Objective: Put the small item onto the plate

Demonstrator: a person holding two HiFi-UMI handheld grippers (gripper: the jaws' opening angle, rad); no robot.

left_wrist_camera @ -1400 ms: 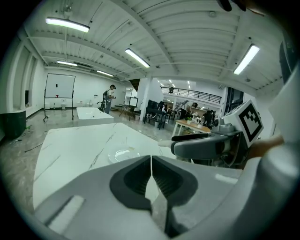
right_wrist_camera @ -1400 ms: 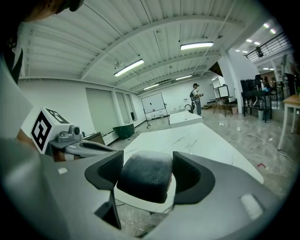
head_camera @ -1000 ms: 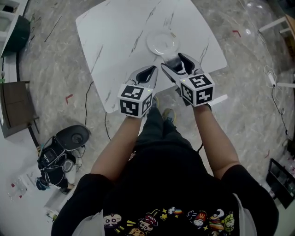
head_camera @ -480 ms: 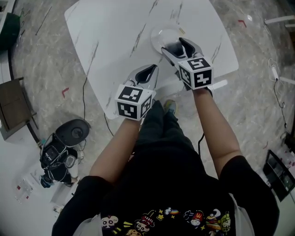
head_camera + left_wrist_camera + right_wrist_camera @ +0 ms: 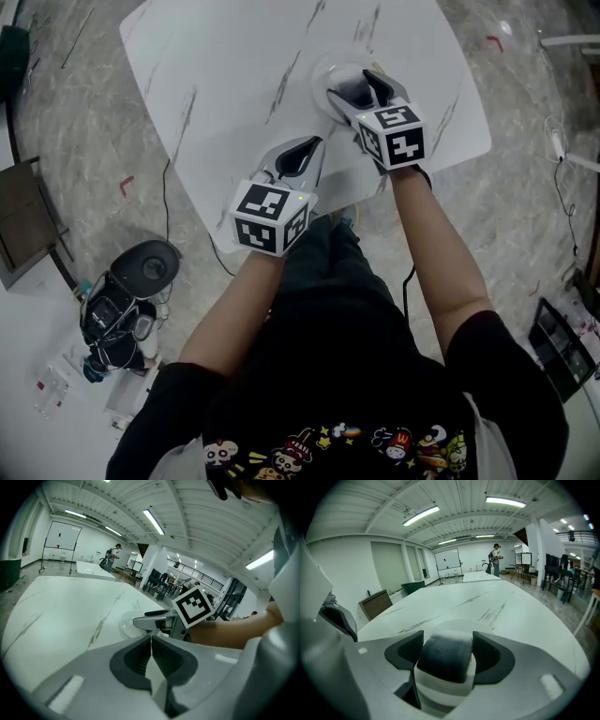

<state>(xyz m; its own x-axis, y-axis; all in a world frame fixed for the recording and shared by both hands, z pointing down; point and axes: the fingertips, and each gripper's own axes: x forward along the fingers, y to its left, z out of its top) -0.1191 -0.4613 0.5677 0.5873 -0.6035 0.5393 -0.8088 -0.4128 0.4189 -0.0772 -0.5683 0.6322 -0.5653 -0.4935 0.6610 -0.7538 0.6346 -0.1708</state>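
Note:
A clear round plate (image 5: 324,71) lies on the white marbled table (image 5: 225,75), toward its near right side. My right gripper (image 5: 355,90) hangs over the plate's near part, shut on the small item (image 5: 351,93). In the right gripper view the item (image 5: 445,660) is a dark-topped block on a white base, wedged between the pads, with the plate's pale rim (image 5: 480,626) just beyond. My left gripper (image 5: 300,157) is shut and empty over the table's near edge. In the left gripper view its jaws (image 5: 151,641) meet, and the plate (image 5: 125,623) and right gripper (image 5: 157,619) lie ahead.
The table's near edge (image 5: 211,220) runs just under my left hand. On the floor to the left are a black round device (image 5: 150,267), a bundle of gear and cables (image 5: 111,326) and a brown cabinet (image 5: 23,220). A person stands far off (image 5: 494,559).
My right gripper has carried the small item forward from the table's near edge to above the plate. The left gripper has barely shifted.

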